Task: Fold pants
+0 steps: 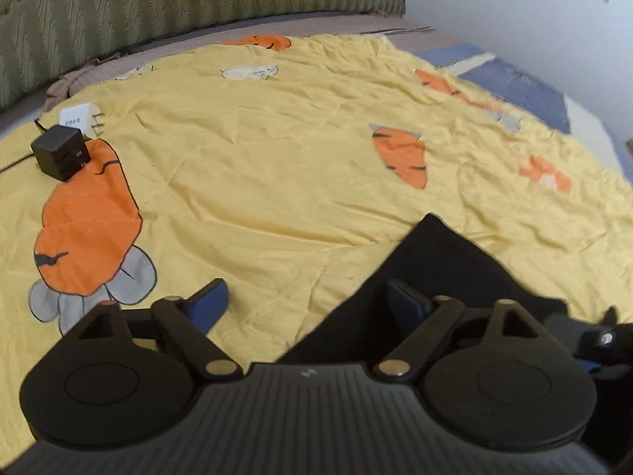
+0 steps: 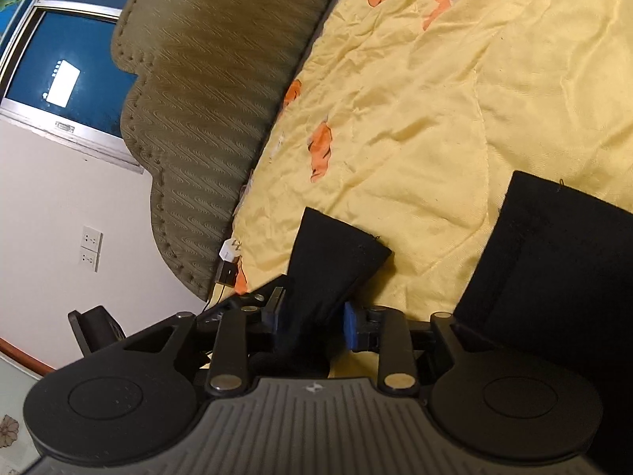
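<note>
The black pants (image 1: 431, 261) lie on a yellow bedspread with orange carrot prints (image 1: 277, 150). In the left wrist view, my left gripper (image 1: 308, 301) is open; its right blue pad rests against the pants' edge, its left pad is over bare bedspread. In the right wrist view, my right gripper (image 2: 316, 324) is shut on a black pant leg end (image 2: 332, 261), lifted slightly off the bedspread (image 2: 435, 118). A second black part of the pants (image 2: 554, 261) lies flat at the right.
A black charger (image 1: 59, 154) and a white plug (image 1: 77, 118) lie on the bedspread at far left, also in the right wrist view (image 2: 228, 265). A green padded headboard (image 1: 158, 8) stands behind. A blue cloth (image 1: 522, 87) lies at the far right.
</note>
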Demonstrator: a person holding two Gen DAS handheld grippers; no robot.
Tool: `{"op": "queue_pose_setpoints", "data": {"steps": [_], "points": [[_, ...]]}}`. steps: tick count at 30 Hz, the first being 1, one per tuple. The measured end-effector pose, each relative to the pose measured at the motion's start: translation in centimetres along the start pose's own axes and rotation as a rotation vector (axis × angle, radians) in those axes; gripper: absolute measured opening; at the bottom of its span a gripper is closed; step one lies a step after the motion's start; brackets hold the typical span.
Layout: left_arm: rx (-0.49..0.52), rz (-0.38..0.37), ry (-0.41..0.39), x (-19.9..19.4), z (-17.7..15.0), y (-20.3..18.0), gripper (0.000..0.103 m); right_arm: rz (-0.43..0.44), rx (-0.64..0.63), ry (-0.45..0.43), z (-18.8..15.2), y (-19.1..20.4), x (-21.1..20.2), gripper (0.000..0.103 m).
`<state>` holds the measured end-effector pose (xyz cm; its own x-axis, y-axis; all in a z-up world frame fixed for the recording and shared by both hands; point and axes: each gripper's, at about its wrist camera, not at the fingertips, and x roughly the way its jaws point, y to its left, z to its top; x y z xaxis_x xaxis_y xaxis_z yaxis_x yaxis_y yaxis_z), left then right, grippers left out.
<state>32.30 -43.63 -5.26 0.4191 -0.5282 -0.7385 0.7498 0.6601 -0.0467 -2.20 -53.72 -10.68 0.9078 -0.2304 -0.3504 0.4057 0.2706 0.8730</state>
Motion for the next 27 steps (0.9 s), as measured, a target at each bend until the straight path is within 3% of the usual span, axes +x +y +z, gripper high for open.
{"op": "queue_pose_setpoints", "data": {"steps": [3,4,5,6,9,10,13,15,17,18,22,23,27], "points": [[0.0,-0.017,-0.009,-0.2,0.3,0.2,0.042,-0.008,-0.051,-0.017,-0.3,0.7,0.2,0.041],[-0.001,-0.039,-0.005,-0.2,0.4,0.3,0.006,-0.004,-0.077,-0.029,-0.5,1.1,0.2,0.044],[-0.009,-0.055,0.01,-0.2,0.6,0.4,0.0,-0.001,-0.102,-0.046,-0.6,1.4,0.2,0.044],[-0.015,-0.055,0.021,-0.1,0.7,0.5,0.0,-0.017,-0.147,-0.063,-0.8,1.9,0.2,0.044],[0.032,-0.032,-0.002,0.1,0.4,-0.2,0.0,-0.067,-0.228,-0.061,-0.9,2.6,0.4,0.021],[0.042,-0.021,-0.012,0.0,0.3,-0.5,0.0,-0.068,-0.231,-0.054,-0.9,2.6,0.5,0.018],[0.055,-0.016,-0.035,-0.4,0.3,-0.8,0.0,-0.079,-0.226,-0.065,-1.0,2.4,0.4,0.015],[0.041,-0.022,-0.007,-0.1,0.5,-0.3,0.0,-0.074,-0.215,-0.073,-0.9,2.2,0.2,0.015],[-0.012,-0.073,0.02,0.1,0.6,0.8,0.002,-0.072,-0.213,-0.077,-0.9,2.0,0.2,0.015],[-0.034,-0.111,0.032,0.0,0.7,1.3,0.006,-0.06,-0.21,-0.072,-0.9,1.9,0.2,0.015],[-0.119,-0.238,0.045,-0.1,1.0,3.3,0.061,-0.006,-0.199,-0.074,-0.8,1.9,-0.1,0.015],[-0.126,-0.264,0.044,-0.1,1.0,3.6,0.066,0.01,-0.203,-0.079,-0.7,2.1,-0.3,0.015],[-0.05,-0.254,0.039,-0.4,0.7,2.6,0.063,0.049,-0.231,-0.113,-0.9,2.9,-1.2,0.015]]}}
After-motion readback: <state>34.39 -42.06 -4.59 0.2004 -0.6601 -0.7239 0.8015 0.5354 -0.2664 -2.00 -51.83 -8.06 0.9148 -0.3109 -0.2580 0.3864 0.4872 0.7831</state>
